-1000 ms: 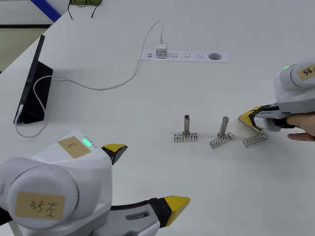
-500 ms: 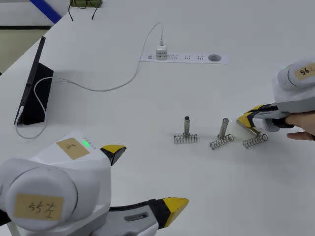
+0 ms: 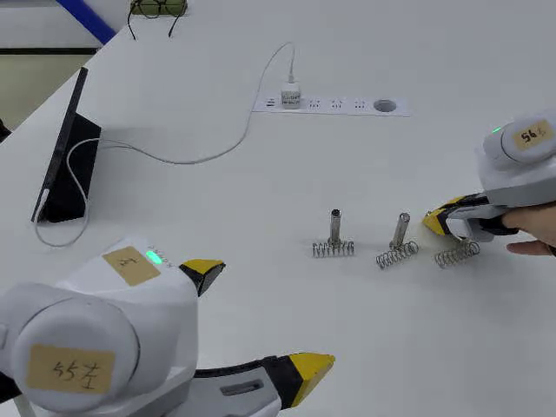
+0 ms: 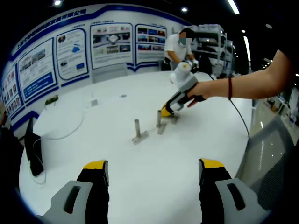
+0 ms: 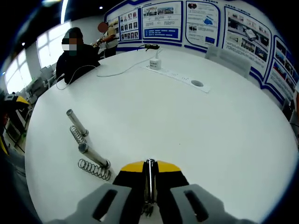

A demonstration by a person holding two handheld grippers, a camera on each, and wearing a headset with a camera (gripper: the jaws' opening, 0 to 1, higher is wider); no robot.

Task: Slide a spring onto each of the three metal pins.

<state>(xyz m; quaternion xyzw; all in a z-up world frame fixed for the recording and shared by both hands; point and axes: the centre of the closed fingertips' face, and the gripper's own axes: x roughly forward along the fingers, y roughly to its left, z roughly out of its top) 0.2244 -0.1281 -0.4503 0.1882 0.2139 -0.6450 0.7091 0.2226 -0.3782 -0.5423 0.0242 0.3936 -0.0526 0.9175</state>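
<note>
Three coiled wire springs (image 3: 334,249) are seen lying on the smooth white desk (image 3: 261,174) toward its right edge, beside two upright metal pins (image 3: 335,224). The right gripper (image 5: 149,168) is clamped on a third thin pin (image 5: 149,186); the left gripper (image 4: 154,170) is held wide open, empty.

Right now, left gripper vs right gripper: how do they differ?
The left gripper is open, jaws wide apart with nothing between them; the right gripper is shut on a metal pin. The left gripper is near the person, well short of the parts; the right gripper is at the right end of the row in the head view, beside the rightmost spring. Both have yellow-tipped jaws and white bodies.
</note>
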